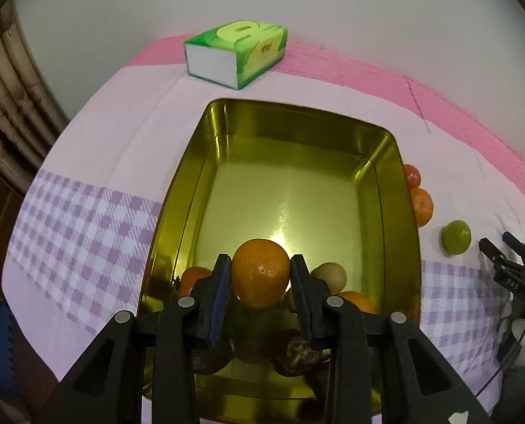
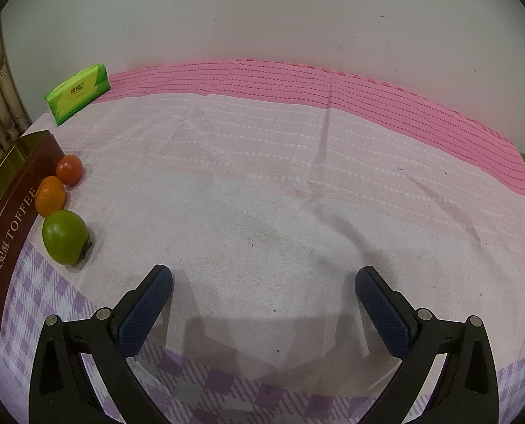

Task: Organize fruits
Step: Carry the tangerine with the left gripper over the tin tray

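My left gripper (image 1: 260,265) is shut on an orange mandarin (image 1: 260,277) and holds it above the near end of a gold tin tray (image 1: 298,134). Several fruits lie in the tray under it: a kiwi (image 1: 329,275), oranges (image 1: 192,277) and dark fruits (image 1: 298,357). Outside the tray's right wall lie a red tomato (image 2: 69,169), an orange mandarin (image 2: 50,196) and a green fruit (image 2: 64,236); they also show in the left wrist view, the green fruit (image 1: 455,236) farthest right. My right gripper (image 2: 262,282) is open and empty above the cloth, to the right of the green fruit.
A green tissue box (image 1: 236,53) stands at the back of the table, near the white wall; it also shows in the right wrist view (image 2: 78,93). A pink and purple checked cloth (image 2: 298,194) covers the table. The tray's brown outer wall reads TOFFEE (image 2: 11,233).
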